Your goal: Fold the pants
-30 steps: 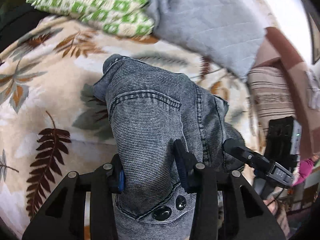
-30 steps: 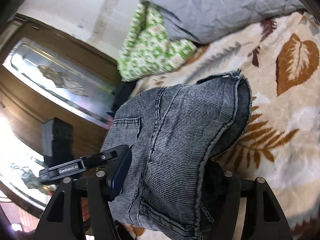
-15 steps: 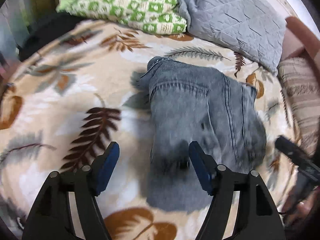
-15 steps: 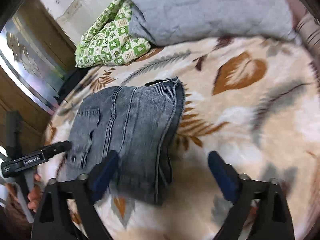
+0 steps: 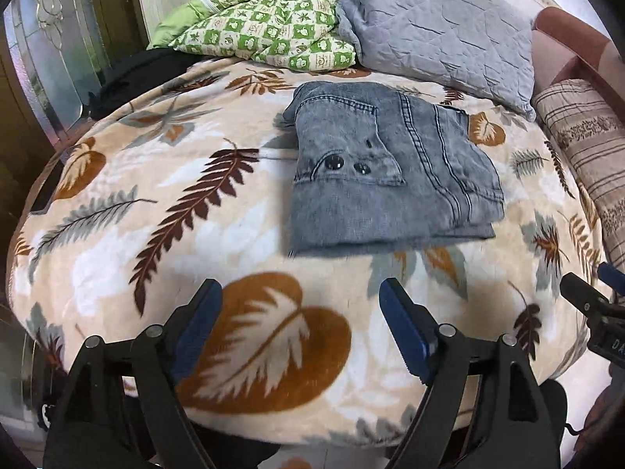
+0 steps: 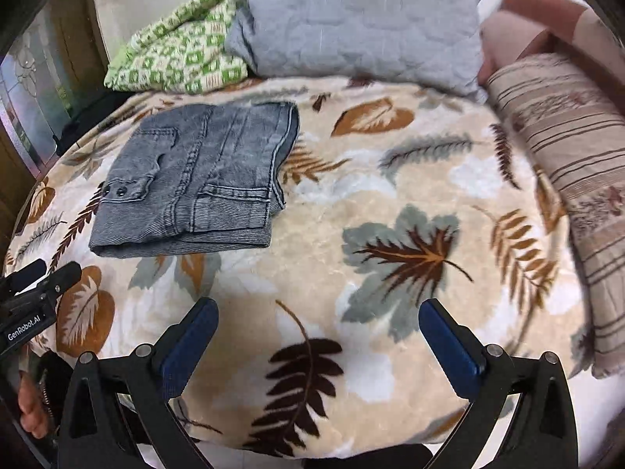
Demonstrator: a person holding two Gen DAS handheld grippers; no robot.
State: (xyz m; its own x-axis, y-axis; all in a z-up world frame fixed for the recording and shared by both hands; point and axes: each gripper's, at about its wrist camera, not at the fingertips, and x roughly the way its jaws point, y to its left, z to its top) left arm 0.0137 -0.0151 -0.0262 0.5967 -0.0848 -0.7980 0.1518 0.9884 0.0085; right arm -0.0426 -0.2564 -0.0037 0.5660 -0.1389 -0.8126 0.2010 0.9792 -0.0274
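The grey denim pants (image 5: 386,168) lie folded into a compact rectangle on the leaf-patterned blanket (image 5: 218,258); they also show in the right wrist view (image 6: 199,176), at the left. My left gripper (image 5: 300,312) is open and empty, held back from the pants near the bed's front edge. My right gripper (image 6: 318,332) is open and empty, to the right of the pants and clear of them. The left gripper also shows at the left edge of the right wrist view (image 6: 37,273). The right gripper shows at the right edge of the left wrist view (image 5: 590,293).
A green checked quilt (image 5: 269,27) and a grey quilted pillow (image 5: 441,27) lie at the back of the bed. A striped bolster (image 6: 562,156) lies along the right side. A glass-panelled door (image 5: 47,62) stands at the left. A dark garment (image 5: 136,74) lies beside the quilt.
Both grippers have let go of the pants, opened and pulled back towards the front of the bed. The pants now lie folded flat on the blanket.
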